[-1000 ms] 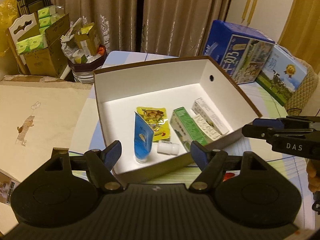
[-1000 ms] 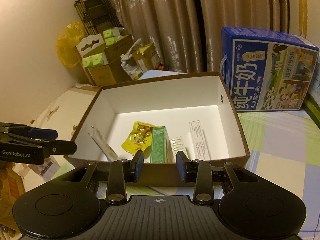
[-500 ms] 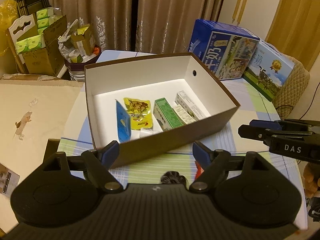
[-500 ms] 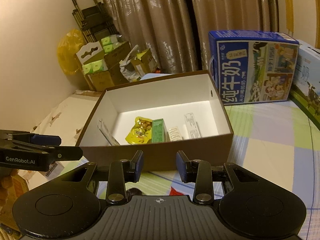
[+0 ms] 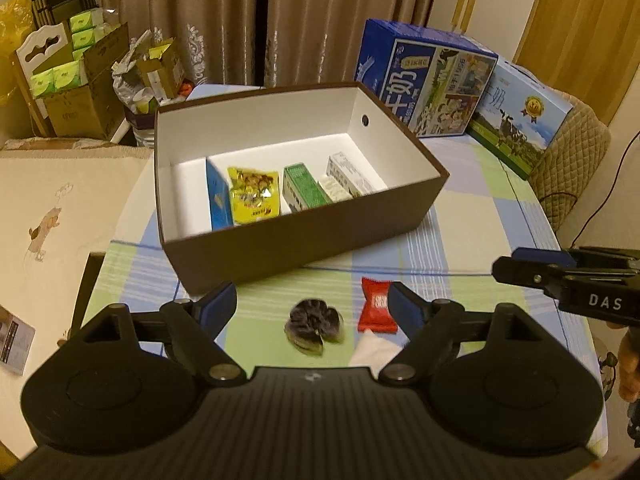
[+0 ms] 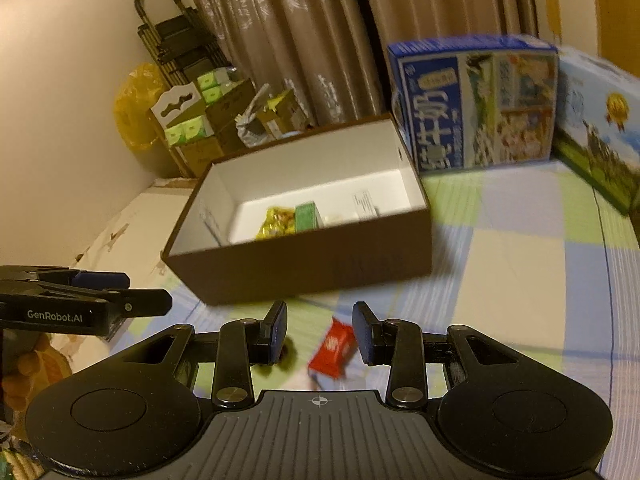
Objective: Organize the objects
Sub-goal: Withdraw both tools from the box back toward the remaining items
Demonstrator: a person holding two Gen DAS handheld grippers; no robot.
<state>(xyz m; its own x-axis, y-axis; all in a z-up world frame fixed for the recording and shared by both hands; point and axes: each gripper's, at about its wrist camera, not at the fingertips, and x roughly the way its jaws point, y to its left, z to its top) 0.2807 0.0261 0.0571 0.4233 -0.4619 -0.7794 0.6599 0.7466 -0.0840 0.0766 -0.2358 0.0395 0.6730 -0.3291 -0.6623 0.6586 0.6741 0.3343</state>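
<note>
1. Brown cardboard box with white interior [image 5: 304, 236]: open, on the checked-cloth table [image 5: 480, 216]; holds a blue tube [image 5: 218, 200], yellow snack packet [image 5: 253, 194], green carton [image 5: 304, 190] and white cartons [image 5: 346, 176].
2. Red wrapped sweet [image 5: 377, 310] and dark crumpled object [image 5: 314, 326]: on the table, just before the box.
3. Left hand-held gripper [image 5: 312, 308]: jaws wide, empty.
4. Right hand-held gripper [image 6: 320, 330]: jaws moderately parted, empty, above the red sweet.

We see a dim room w/ warm yellow cast; brightest spot is the white floor of the brown box [image 5: 256, 148]. Fisheye bends the edges, corners go black. Right wrist view is motion-blurred, esp. the red packet [image 6: 332, 346] & milk carton [image 6: 476, 104].
</note>
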